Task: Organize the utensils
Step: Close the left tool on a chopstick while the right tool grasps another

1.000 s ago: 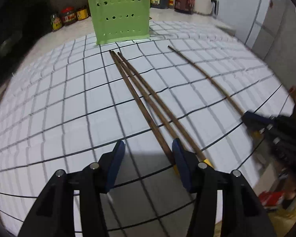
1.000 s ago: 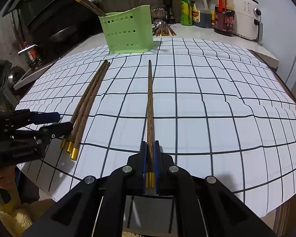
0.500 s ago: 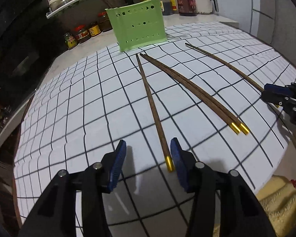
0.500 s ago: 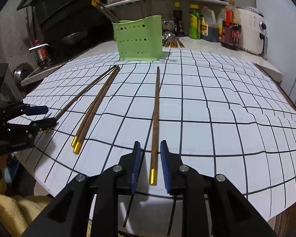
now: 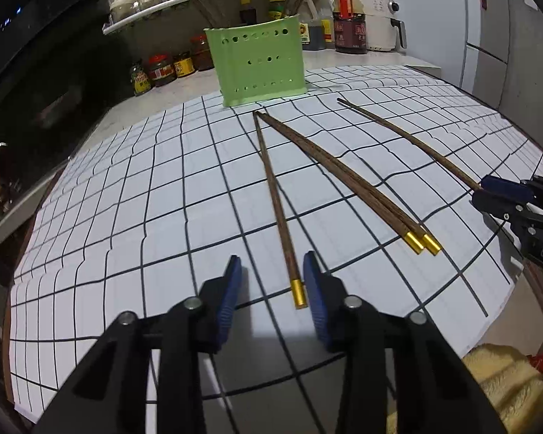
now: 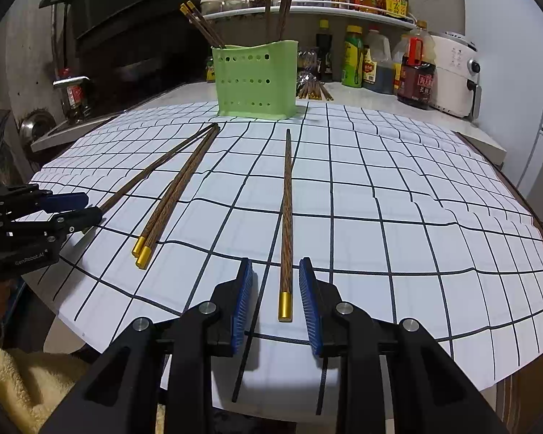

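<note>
A green perforated holder [image 5: 260, 65] [image 6: 255, 79] with several chopsticks upright in it stands at the far edge of the gridded mat [image 5: 126, 199]. My left gripper [image 5: 273, 282] is closing around the gold end of a lone chopstick [image 5: 273, 188]. That end lies close to the right pad [image 5: 315, 289] and clear of the left one. My right gripper [image 6: 277, 296] is opening, and a single chopstick [image 6: 286, 209] lies free between its blue pads. A pair of chopsticks [image 5: 344, 170] [image 6: 177, 188] lies between the two. Each gripper shows at the edge of the other view [image 5: 483, 195] [image 6: 90, 208].
Sauce bottles [image 6: 414, 72], jars [image 5: 163, 70] and a white air fryer [image 6: 456, 72] line the counter behind the holder. More chopsticks [image 6: 313, 90] lie loose there. A yellow towel [image 5: 506, 383] sits below the mat's near edge. A dark stove area [image 6: 126, 54] lies to the left.
The right gripper has let go of its chopstick, which now lies on the mat between the pads. The left jaws have narrowed around one chopstick, moved apart from the pair.
</note>
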`<state>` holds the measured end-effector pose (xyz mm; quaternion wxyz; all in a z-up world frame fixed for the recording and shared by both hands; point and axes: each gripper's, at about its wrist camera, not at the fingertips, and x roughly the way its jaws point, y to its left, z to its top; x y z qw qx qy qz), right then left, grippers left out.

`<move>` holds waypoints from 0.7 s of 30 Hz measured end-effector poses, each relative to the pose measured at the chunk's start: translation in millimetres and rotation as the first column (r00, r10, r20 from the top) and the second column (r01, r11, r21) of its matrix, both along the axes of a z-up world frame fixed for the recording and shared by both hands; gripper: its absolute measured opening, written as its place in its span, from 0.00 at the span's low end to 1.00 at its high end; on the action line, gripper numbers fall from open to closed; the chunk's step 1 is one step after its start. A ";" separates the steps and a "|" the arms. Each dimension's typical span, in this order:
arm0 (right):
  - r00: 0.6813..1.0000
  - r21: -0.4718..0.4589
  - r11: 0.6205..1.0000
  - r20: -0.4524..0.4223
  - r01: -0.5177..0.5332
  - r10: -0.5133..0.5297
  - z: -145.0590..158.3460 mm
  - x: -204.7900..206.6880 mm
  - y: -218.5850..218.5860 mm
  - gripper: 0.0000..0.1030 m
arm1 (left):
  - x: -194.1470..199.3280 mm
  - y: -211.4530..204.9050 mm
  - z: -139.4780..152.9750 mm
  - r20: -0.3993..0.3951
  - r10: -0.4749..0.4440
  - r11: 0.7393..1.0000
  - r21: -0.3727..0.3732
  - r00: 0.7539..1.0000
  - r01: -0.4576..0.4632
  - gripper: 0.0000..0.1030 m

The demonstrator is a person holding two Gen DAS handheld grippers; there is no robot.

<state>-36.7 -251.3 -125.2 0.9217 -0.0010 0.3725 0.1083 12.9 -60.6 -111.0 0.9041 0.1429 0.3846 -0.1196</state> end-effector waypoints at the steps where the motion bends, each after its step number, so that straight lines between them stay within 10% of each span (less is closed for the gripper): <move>1: 1.000 -0.006 1.000 0.005 0.000 0.000 0.1 0.0 0.1 0.27 | -1.1 -1.7 -0.4 0.004 -0.004 1.000 0.006 1.000 0.004 0.25; 21: 0.999 0.021 0.998 0.019 0.051 -0.051 2.2 -8.9 -6.3 0.07 | -5.8 3.5 5.7 -0.011 -0.045 0.998 -0.047 0.999 0.044 0.07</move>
